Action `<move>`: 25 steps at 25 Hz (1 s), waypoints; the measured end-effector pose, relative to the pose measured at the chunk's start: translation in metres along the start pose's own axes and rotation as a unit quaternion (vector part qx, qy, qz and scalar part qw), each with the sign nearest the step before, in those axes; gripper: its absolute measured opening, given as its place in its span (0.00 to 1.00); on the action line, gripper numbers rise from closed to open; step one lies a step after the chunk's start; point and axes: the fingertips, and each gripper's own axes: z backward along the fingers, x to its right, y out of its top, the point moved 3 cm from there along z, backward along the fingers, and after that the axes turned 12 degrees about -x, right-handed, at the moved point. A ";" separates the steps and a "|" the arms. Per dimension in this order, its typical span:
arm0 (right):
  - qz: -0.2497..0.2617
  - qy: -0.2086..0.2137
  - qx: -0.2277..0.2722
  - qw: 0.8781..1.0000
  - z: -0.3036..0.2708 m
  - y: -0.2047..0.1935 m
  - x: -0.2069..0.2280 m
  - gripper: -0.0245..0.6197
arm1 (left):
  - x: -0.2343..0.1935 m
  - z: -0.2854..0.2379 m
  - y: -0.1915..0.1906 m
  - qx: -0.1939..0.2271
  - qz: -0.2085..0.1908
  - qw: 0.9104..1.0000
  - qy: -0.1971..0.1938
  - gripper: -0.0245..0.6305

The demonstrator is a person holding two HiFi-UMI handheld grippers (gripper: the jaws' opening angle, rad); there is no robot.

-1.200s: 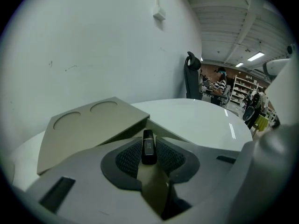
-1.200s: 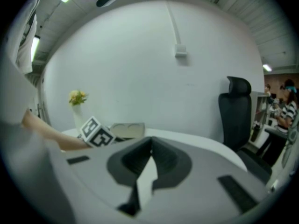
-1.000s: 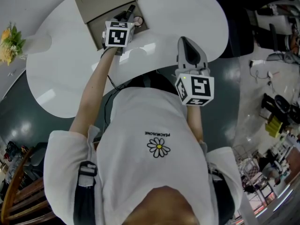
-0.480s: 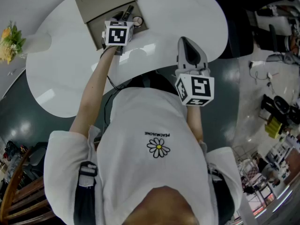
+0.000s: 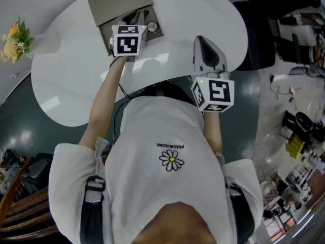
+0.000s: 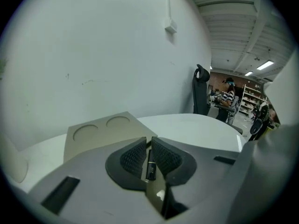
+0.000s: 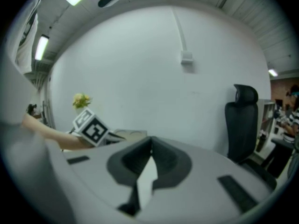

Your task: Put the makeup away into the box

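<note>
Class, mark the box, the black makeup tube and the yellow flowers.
box (image 5: 114, 4): head view, on its flat beige top.
black makeup tube (image 6: 151, 168): left gripper view, on its labelled middle.
yellow flowers (image 5: 12, 42): head view, on the blooms.

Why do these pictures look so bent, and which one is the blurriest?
Both gripper views are fisheye: dark rounded corners, bowed wall. The right gripper view is softest, blurred close up; the left gripper view is sharper. The head view is crisp, with bright glare on the white table.
</note>
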 end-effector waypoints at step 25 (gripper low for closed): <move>0.082 0.163 0.146 0.972 0.007 0.109 -0.068 0.08 | 0.005 0.311 0.057 0.368 0.080 0.899 0.226 0.07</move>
